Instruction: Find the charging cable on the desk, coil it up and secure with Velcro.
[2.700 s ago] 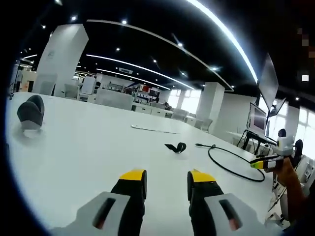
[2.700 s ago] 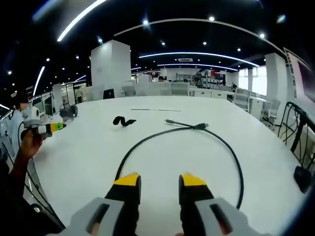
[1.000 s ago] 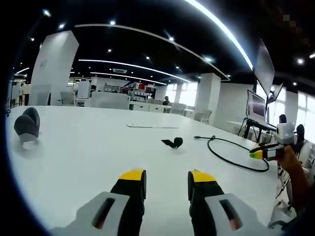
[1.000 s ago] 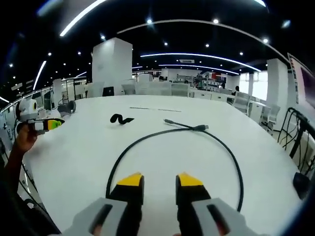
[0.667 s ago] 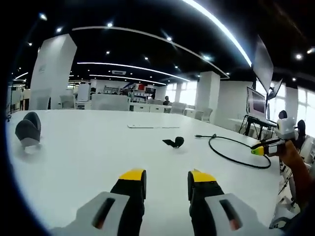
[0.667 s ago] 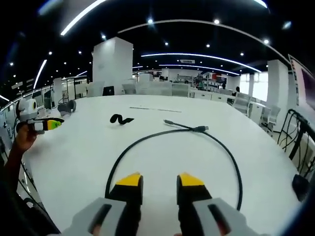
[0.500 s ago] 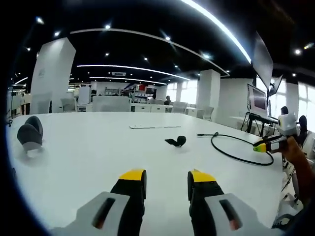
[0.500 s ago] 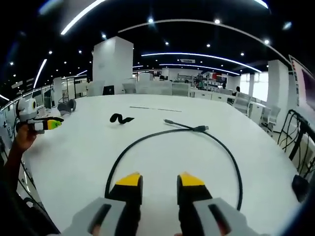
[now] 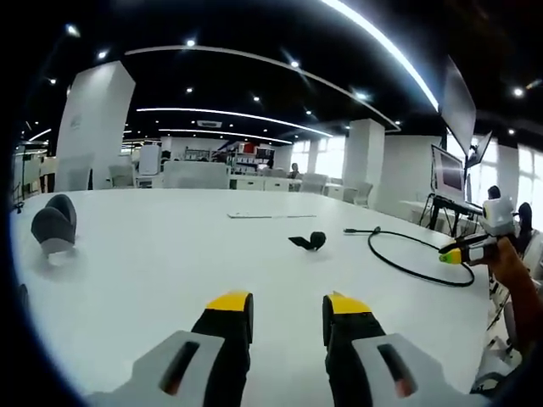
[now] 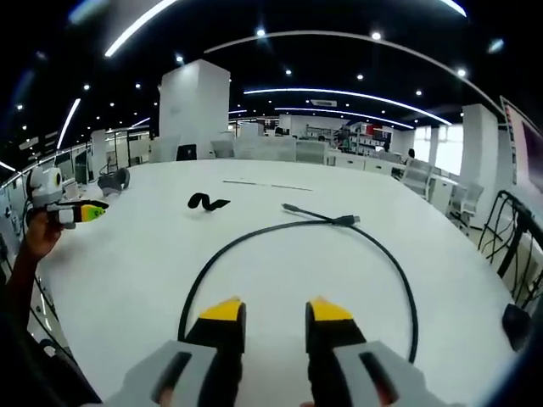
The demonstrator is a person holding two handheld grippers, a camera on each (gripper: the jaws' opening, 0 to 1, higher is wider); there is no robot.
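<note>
A black charging cable (image 10: pixel 297 231) lies in an open arc on the white desk (image 10: pixel 127 271), its plugs (image 10: pixel 344 220) at the far side. It also shows at the right in the left gripper view, as a cable loop (image 9: pixel 407 253). A black Velcro strap (image 10: pixel 205 202) lies curled farther back left; the same strap (image 9: pixel 308 242) sits mid-desk. My right gripper (image 10: pixel 266 312) hovers open just inside the arc, holding nothing. My left gripper (image 9: pixel 288 306) is open above bare desk, well short of the strap. The other gripper (image 9: pixel 465 251) shows at the right edge, and the left one (image 10: pixel 72 214) appears at the left.
A dark grey rounded object (image 9: pixel 53 225) rests on the desk at the far left. A thin pale strip (image 9: pixel 270 215) lies near the desk's far side. Monitors on stands (image 9: pixel 448 174) and chairs stand beyond the right edge. A person's hand (image 9: pixel 513 271) holds the right gripper.
Both views have drifted slightly with the hands. The cable and the strap lie where they were, and both grippers stay open.
</note>
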